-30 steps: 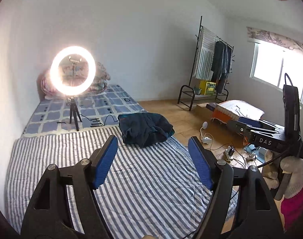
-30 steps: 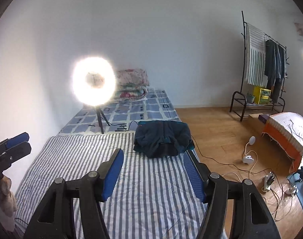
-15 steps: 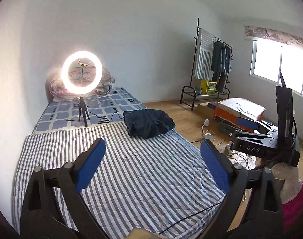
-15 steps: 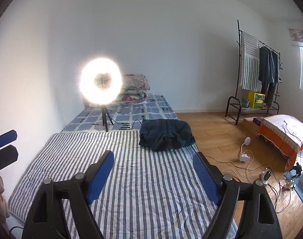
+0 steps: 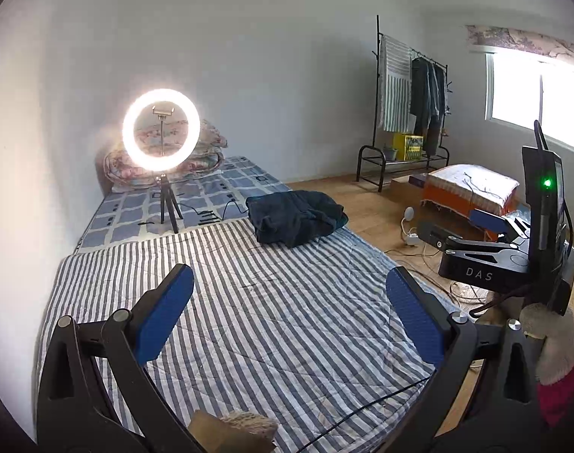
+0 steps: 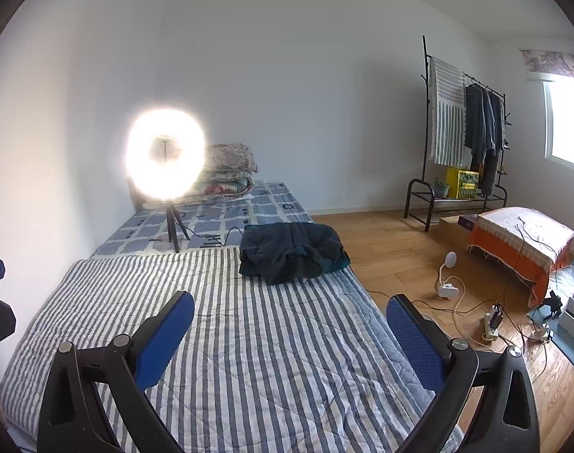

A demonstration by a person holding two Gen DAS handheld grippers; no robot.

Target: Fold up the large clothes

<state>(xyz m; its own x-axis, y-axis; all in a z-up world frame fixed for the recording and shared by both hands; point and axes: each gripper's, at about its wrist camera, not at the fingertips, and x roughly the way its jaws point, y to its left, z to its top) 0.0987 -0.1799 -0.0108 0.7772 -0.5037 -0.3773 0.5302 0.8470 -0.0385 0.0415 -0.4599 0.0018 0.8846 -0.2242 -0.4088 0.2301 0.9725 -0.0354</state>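
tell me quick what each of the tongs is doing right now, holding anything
Left tongs: open wide, jaws have just been opening, nothing between them.
Right tongs: open wide, jaws have just been opening, nothing between them.

The left gripper (image 5: 288,309) is held above a striped quilt (image 5: 271,324), its jaws spread wide with nothing between them. A dark garment (image 5: 294,217) is heaped at the quilt's far edge. A lit ring light (image 5: 161,131) is seen far left; the right gripper (image 5: 490,234) is seen at right.
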